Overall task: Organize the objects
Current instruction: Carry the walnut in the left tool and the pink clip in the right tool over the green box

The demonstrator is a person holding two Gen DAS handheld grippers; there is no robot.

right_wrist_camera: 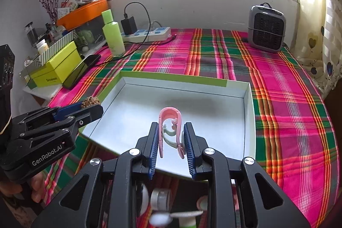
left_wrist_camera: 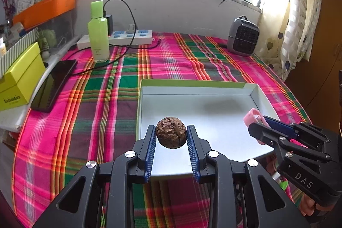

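Jaws of the left gripper (left_wrist_camera: 171, 134) are clamped on a brown walnut (left_wrist_camera: 171, 132), the ribbed blue pads pressing its two sides; the nut hangs above the near left part of a shallow white tray (left_wrist_camera: 254, 91) with a green outer rim, clear of the tray floor. Jaws of the right gripper (right_wrist_camera: 171, 142) are closed on a pink clip (right_wrist_camera: 170, 130), a U-shaped plastic piece with a pale green part inside it, its arch pointing away from the camera; it too is held above the tray floor, nearer the tray's middle. From the left wrist view the right gripper (left_wrist_camera: 259, 121) enters at the right edge with the pink clip (left_wrist_camera: 254, 116) poking out beyond its tips; from the right wrist view the left gripper (right_wrist_camera: 92, 105) enters at the left with the walnut (right_wrist_camera: 90, 101) showing above its fingers; the two tools are side by side and apart. A person's fingers (right_wrist_camera: 37, 187) wrap the left tool's handle. The tray lies on a worktop covered by a pink, green and red plaid cloth (left_wrist_camera: 106, 99). At the back stand a green bottle (left_wrist_camera: 98, 33), a white power strip (left_wrist_camera: 128, 36) with a black charger, and a small grey heater (left_wrist_camera: 242, 35); a dark phone (left_wrist_camera: 53, 84) and a yellow-green box (left_wrist_camera: 19, 78) lie at the left.
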